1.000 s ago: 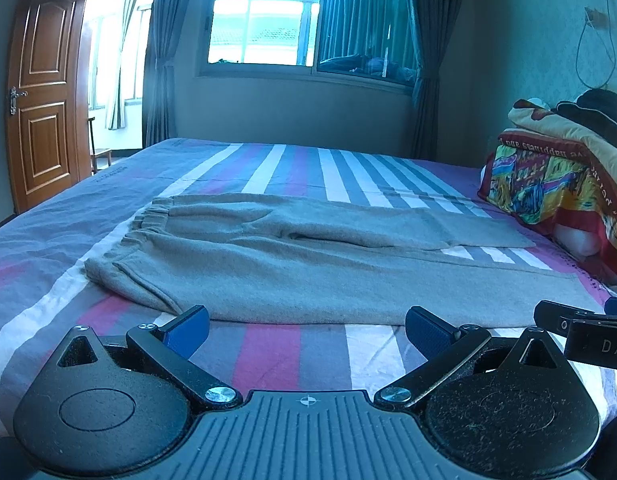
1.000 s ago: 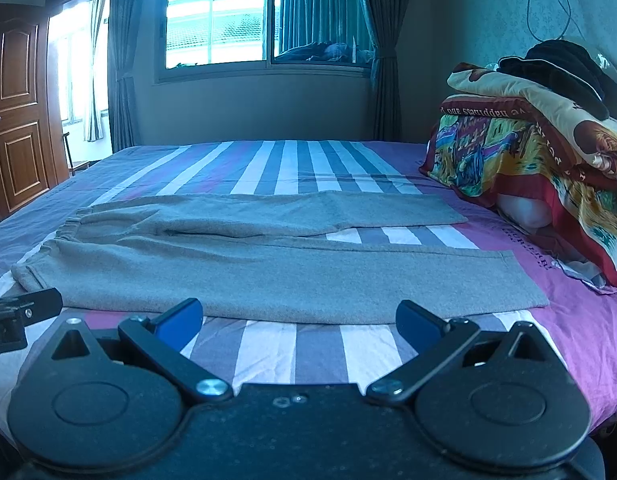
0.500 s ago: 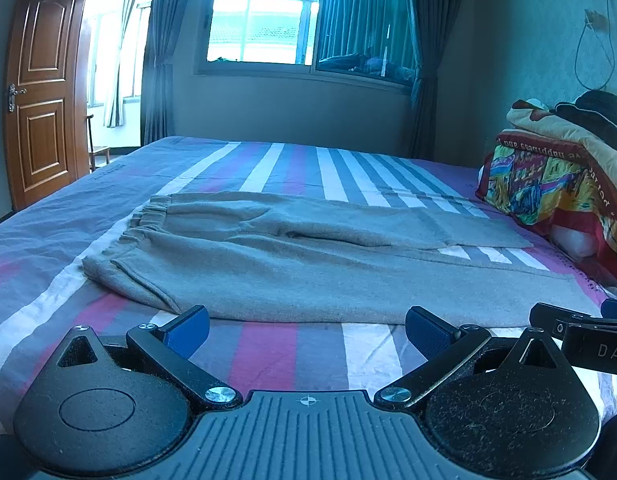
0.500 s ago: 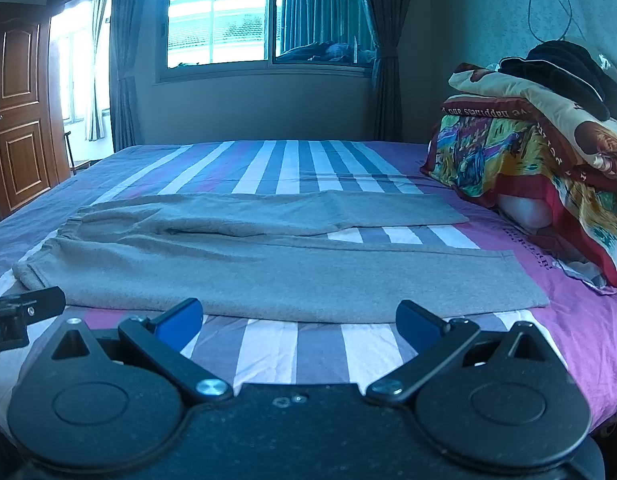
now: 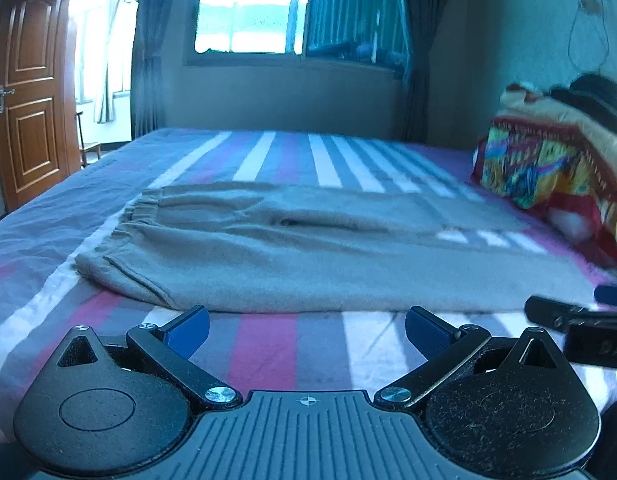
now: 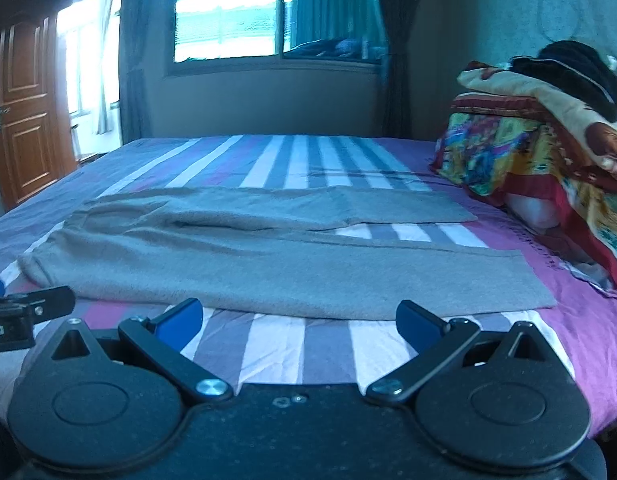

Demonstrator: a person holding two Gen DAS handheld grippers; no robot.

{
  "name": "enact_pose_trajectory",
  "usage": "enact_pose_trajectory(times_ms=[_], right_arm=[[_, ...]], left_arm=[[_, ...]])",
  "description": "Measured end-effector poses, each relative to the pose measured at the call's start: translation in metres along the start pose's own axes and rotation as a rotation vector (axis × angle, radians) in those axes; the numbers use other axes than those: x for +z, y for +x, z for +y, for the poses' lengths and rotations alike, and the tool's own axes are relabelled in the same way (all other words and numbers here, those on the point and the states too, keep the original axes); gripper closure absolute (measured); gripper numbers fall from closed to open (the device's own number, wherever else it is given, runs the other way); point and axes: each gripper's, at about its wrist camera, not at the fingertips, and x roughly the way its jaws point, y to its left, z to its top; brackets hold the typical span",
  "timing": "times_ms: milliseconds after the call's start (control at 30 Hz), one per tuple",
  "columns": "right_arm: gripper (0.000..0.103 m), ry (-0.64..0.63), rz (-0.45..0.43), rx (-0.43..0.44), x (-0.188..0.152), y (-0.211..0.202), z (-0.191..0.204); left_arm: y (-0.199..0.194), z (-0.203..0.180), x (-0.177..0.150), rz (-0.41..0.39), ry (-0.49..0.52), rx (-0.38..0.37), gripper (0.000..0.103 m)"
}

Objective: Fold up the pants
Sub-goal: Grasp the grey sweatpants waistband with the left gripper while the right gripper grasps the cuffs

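Observation:
Grey pants (image 5: 308, 256) lie flat across the striped bed (image 5: 264, 344), waistband at the left, legs running right and spread apart at the cuffs. They also show in the right wrist view (image 6: 268, 264). My left gripper (image 5: 307, 330) is open and empty, just short of the pants' near edge by the waistband end. My right gripper (image 6: 298, 322) is open and empty, just short of the near leg's edge toward the cuff end. Each gripper's side shows at the edge of the other's view.
A pile of colourful folded blankets (image 6: 548, 152) with dark clothing on top sits at the bed's right side. A window (image 5: 268, 8) with curtains is behind the bed. A wooden door (image 5: 28, 96) stands at the left.
Both grippers have moved forward toward the pants' near edge. Both stay open. The pants have not moved.

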Motion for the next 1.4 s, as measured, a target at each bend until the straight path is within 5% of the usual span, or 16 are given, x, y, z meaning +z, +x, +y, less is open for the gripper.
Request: enact_pose_trajectory(times_ms=[300, 400, 567, 633, 667, 767, 900, 1100, 1267, 1333, 1400], right_arm=[[0.001, -0.069, -0.090, 0.232, 0.057, 0.051, -0.025], [0.002, -0.102, -0.096, 0.279, 0.094, 0.095, -0.030], [0.003, -0.169, 0.009, 0.387, 0.152, 0.198, -0.017], [0.016, -0.196, 0.049, 0.447, 0.168, 0.239, -0.006], [0.031, -0.219, 0.074, 0.465, 0.175, 0.261, 0.002], [0.035, -0.262, 0.124, 0.512, 0.189, 0.318, 0.021], [0.023, -0.325, 0.155, 0.566, 0.196, 0.381, 0.044], [0.026, -0.440, 0.305, 0.629, 0.196, 0.467, 0.065], [0.027, -0.504, 0.459, 0.693, 0.184, 0.500, 0.059], [0.030, -0.513, 0.477, 0.714, 0.183, 0.498, 0.056], [0.048, -0.517, 0.487, 0.735, 0.182, 0.491, 0.050]], left_arm=[[0.087, 0.092, 0.063, 0.008, -0.047, 0.018, 0.000], [0.134, 0.136, 0.095, 0.026, -0.076, 0.021, 0.000], [0.227, 0.201, 0.149, 0.088, 0.046, 0.050, 0.003], [0.262, 0.222, 0.165, 0.119, 0.071, 0.074, 0.024], [0.284, 0.237, 0.172, 0.138, 0.068, 0.090, 0.027], [0.338, 0.268, 0.184, 0.185, 0.066, 0.096, 0.027], [0.396, 0.294, 0.190, 0.263, 0.101, 0.021, 0.023], [0.456, 0.325, 0.189, 0.390, 0.102, -0.157, 0.023], [0.490, 0.331, 0.187, 0.399, 0.072, -0.236, 0.023], [0.494, 0.328, 0.185, 0.391, 0.088, -0.247, 0.041], [0.491, 0.326, 0.185, 0.378, 0.072, -0.282, 0.080]])
